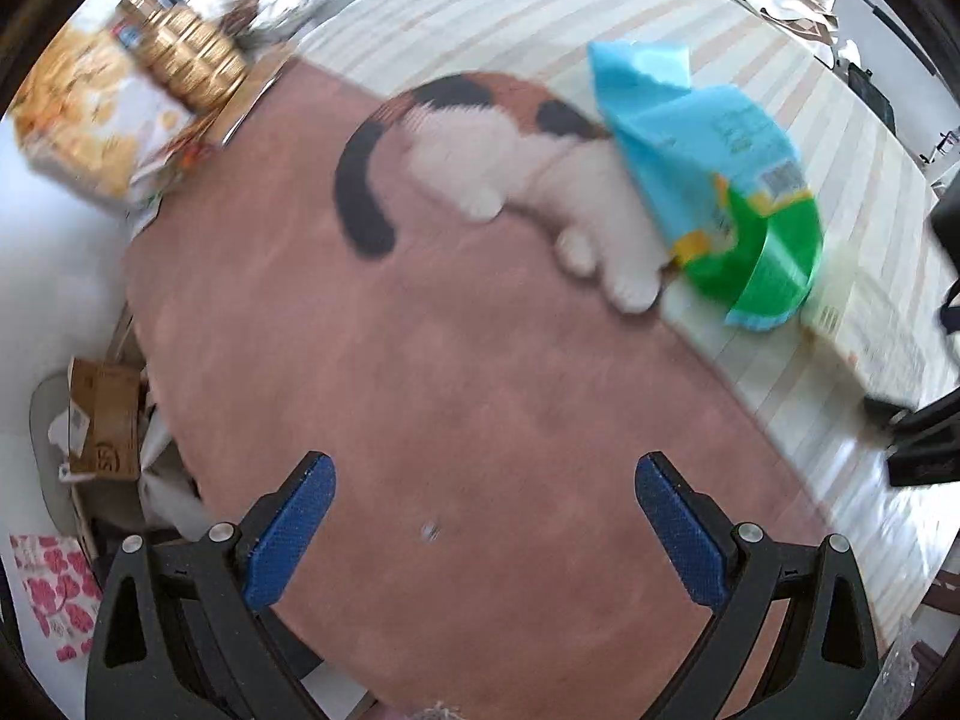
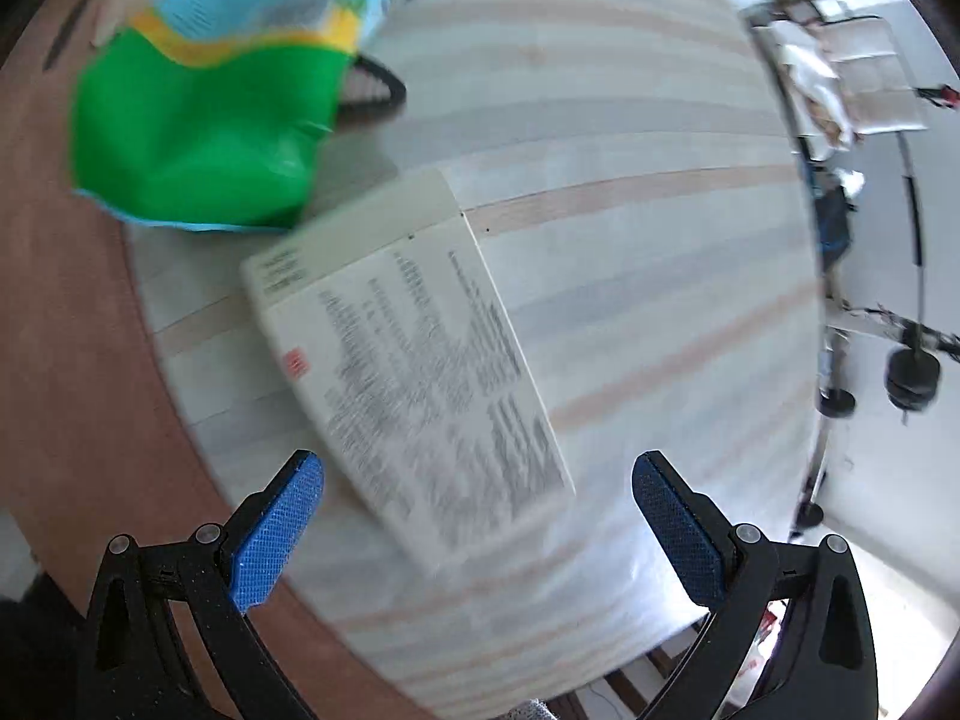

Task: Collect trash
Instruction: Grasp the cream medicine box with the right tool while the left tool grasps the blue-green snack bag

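A crumpled blue and green snack bag (image 1: pixel 720 180) lies on the table, half on a brown mat with a cat picture (image 1: pixel 480 144). It also shows in the right wrist view (image 2: pixel 198 120) at the upper left. A flat white printed box (image 2: pixel 414 372) lies on the striped tablecloth beside the bag; its end shows in the left wrist view (image 1: pixel 870 330). My left gripper (image 1: pixel 483 534) is open and empty above the brown mat. My right gripper (image 2: pixel 477 528) is open and empty, just over the near end of the white box.
A snack box (image 1: pixel 90 120) and a stack of gold discs (image 1: pixel 186 60) stand at the mat's far left corner. Cardboard and a floral bag (image 1: pixel 54 588) lie on the floor at left. A black stand (image 2: pixel 912 360) is right of the table edge.
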`<state>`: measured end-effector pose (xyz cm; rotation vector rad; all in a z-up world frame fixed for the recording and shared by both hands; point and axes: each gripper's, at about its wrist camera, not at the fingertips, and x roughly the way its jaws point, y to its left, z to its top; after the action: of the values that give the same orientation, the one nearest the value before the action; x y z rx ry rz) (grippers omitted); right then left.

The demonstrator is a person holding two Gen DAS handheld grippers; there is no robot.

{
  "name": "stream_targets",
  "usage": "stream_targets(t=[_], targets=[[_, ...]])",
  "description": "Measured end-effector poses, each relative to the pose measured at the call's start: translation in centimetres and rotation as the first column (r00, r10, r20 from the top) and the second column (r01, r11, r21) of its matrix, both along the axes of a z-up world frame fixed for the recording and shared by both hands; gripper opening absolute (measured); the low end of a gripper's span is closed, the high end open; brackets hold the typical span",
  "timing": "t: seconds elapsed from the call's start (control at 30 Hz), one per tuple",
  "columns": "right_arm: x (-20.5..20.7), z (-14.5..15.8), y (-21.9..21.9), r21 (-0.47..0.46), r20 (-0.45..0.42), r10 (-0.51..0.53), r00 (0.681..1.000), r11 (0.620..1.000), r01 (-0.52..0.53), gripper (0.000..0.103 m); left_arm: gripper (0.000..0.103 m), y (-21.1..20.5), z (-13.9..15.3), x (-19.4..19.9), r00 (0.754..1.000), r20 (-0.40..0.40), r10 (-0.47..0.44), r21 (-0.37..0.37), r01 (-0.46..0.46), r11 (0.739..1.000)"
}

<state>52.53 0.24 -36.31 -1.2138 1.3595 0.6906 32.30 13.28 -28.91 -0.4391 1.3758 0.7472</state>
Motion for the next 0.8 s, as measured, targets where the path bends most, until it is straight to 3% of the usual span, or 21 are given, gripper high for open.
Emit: stream_targets(t=[0.13, 0.17, 0.2, 0.3, 0.37, 0.4, 0.47, 0.53, 0.6, 0.73, 0.8], targets=[[1.8, -1.4, 0.1, 0.062, -0.103, -0.071, 0.992, 0.995, 0.077, 0.101, 0.102, 2.1, 1.8, 2.4, 0.998, 0.050, 0.033, -0.034, -0.031, 0.999], [2.3, -1.4, -0.3, 0.075, -0.134, -0.118, 0.984, 0.989, 0.128, 0.095, 0.102, 2.4, 2.2, 3.1, 0.997, 0.066, 0.045, -0.043, -0.043, 0.998], [3.0, -1.3, -0.8, 0.086, -0.166, -0.178, 0.970, 0.977, 0.194, 0.094, 0.102, 3.1, 2.9, 4.0, 0.994, 0.092, 0.061, -0.064, -0.055, 0.996], [6.3, -0.1, -3.6, 0.134, -0.116, -0.386, 0.915, 0.907, 0.400, 0.094, 0.102, 4.2, 3.5, 7.2, 0.989, 0.127, 0.074, -0.108, -0.060, 0.992], [9.4, 1.0, -6.6, 0.195, -0.093, -0.570, 0.817, 0.794, 0.576, 0.094, 0.102, 4.5, 2.8, 10.2, 0.990, 0.125, 0.069, -0.159, -0.048, 0.986], [10.8, 1.4, -8.2, 0.220, -0.087, -0.653, 0.752, 0.724, 0.654, 0.094, 0.102, 4.6, 2.3, 11.2, 0.990, 0.121, 0.068, -0.185, -0.045, 0.982], [12.6, 1.4, -10.5, 0.236, -0.107, -0.757, 0.645, 0.610, 0.756, 0.095, 0.102, 5.0, 0.6, 13.6, 0.992, 0.103, 0.071, -0.250, -0.043, 0.967], [13.8, 0.2, -11.8, 0.181, -0.187, -0.802, 0.567, 0.539, 0.823, 0.095, 0.102, 5.0, -1.2, 15.8, 0.993, 0.081, 0.084, -0.324, -0.053, 0.944], [14.4, 0.0, -12.0, 0.186, -0.214, -0.802, 0.557, 0.526, 0.830, 0.097, 0.102, 4.8, -2.8, 17.6, 0.994, 0.051, 0.093, -0.375, -0.067, 0.925], [14.6, 0.6, -11.1, 0.228, -0.161, -0.765, 0.624, 0.586, 0.777, 0.097, 0.101, 4.5, -5.1, 19.5, 0.996, -0.002, 0.089, -0.374, -0.083, 0.924], [15.5, 0.6, -9.9, 0.222, -0.149, -0.748, 0.647, 0.612, 0.759, 0.097, 0.100, 4.1, -5.4, 19.9, 0.998, -0.006, 0.066, -0.339, -0.064, 0.939]])
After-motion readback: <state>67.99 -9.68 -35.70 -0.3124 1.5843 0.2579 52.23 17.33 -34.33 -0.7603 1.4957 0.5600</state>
